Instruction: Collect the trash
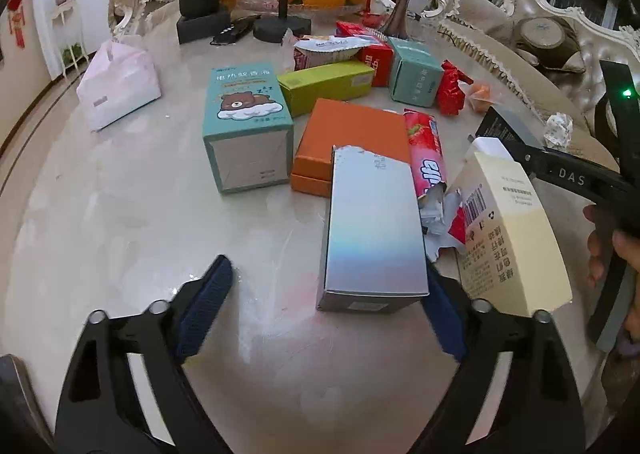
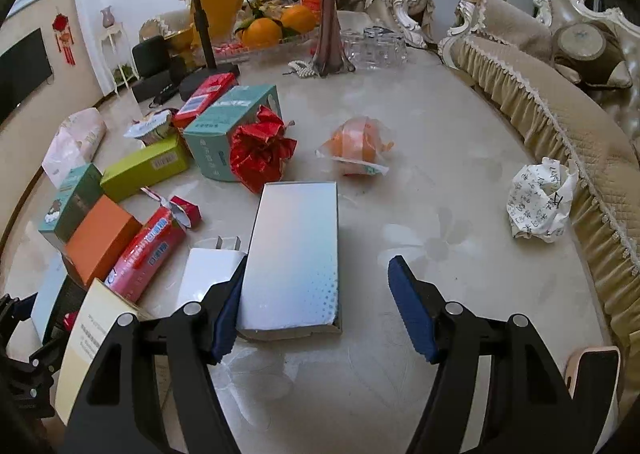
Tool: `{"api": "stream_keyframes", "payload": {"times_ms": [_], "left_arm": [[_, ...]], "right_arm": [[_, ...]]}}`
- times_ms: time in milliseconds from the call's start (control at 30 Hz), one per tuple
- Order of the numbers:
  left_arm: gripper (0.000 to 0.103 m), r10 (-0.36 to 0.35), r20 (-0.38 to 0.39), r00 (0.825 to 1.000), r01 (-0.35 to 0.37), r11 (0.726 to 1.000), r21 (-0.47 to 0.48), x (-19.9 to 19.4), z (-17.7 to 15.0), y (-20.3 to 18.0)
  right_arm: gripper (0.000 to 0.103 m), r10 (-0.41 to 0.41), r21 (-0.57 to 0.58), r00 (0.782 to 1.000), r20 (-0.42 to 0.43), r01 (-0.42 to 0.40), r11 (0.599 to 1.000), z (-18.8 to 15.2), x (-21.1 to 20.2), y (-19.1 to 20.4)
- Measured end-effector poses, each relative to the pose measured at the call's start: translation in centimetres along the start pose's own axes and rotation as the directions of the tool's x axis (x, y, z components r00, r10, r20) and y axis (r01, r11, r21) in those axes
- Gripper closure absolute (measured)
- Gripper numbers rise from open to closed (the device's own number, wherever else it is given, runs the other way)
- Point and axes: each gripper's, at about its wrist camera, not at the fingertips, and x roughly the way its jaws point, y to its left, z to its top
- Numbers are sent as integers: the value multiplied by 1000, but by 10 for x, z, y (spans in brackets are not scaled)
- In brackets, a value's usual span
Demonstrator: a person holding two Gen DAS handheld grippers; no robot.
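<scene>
A silver box (image 1: 372,230) lies lengthwise on the marble table (image 1: 120,213) between the fingers of my left gripper (image 1: 324,312). The right pad sits at the box's near corner and the left pad stands well apart, so the gripper is open. In the right wrist view a silver-blue box (image 2: 296,254) lies between the fingers of my right gripper (image 2: 320,312). Its left pad rests against the box's side, its right pad is clear of it, so this gripper is also open. A cream box (image 1: 512,238) stands tilted between the two grippers.
More trash is spread out: an orange box (image 1: 352,141), pink wrapper (image 1: 428,157), teal bear box (image 1: 244,125), green box (image 1: 324,85), red crumpled wrapper (image 2: 260,149), bagged orange (image 2: 356,145) and paper ball (image 2: 540,197). A vase (image 2: 328,13) and fruit tray (image 2: 276,45) stand at the back; a sofa (image 2: 560,125) borders the right.
</scene>
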Motion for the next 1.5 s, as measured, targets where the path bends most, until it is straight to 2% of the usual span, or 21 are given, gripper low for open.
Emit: {"api": "stream_keyframes", "payload": {"times_ms": [67,100,333,467,600,700,800,867,933,1000,1067,1167,1233,1267,1333,1433,1500], "left_arm": [[41,6,4,1000,-6,1000,5,-2,0,1],[62,-2,7,1000,2,1000,7,-3,1,1],[62,-50,21,999,51,998,-27,-11,-1,5],[62,-79,83,993,82,996,-33,-40,-13,5],[62,-113,166,980,117,993,-16,-88,-45,5],[62,-139,219,966,143,990,-2,-129,-82,2],[62,-165,232,959,163,986,29,-164,-125,-8],[62,-185,205,961,182,983,37,-179,-156,-16],[62,-206,163,965,204,979,31,-189,-190,-24],[62,-222,97,970,223,975,1,-187,-220,-30],[62,-229,28,973,230,973,-26,-175,-245,-36],[62,-240,-83,967,235,970,-59,-139,-273,-45],[62,-231,-181,956,223,973,-62,-107,-287,-53],[62,-230,-201,952,222,973,-59,-98,-292,-55],[62,-228,-269,936,223,973,-52,-72,-301,-62],[62,-209,-329,921,203,978,-52,-44,-313,-65],[61,-208,-367,907,198,978,-65,-30,-320,-68]], "right_arm": [[53,22,-11,1000,-12,-22,1000,-1,0,1],[64,27,-15,1000,-13,-27,1000,-2,0,2],[64,44,-3,999,5,-43,999,-12,-18,-4],[64,88,-8,994,65,-88,996,-20,-50,-8],[64,167,-33,979,112,-165,986,-43,-92,-12],[64,244,-52,957,156,-239,970,-80,-137,-13],[64,340,-62,927,158,-334,941,-126,-178,-14],[64,376,-99,920,116,-366,926,-158,-201,-7],[64,435,-125,900,46,-426,896,-186,-218,4],[64,454,-136,891,-17,-452,882,-213,-227,14],[64,462,-108,880,-106,-472,875,-240,-219,23],[64,435,-71,871,-230,-461,885,-271,-185,33],[64,357,-109,888,-291,-402,909,-287,-157,40],[64,337,-112,885,-321,-389,915,-293,-143,41],[64,329,-93,867,-373,-388,917,-303,-123,42],[64,291,-123,853,-432,-376,919,-322,-103,49],[64,288,-135,834,-471,-391,911,-331,-89,56]]}}
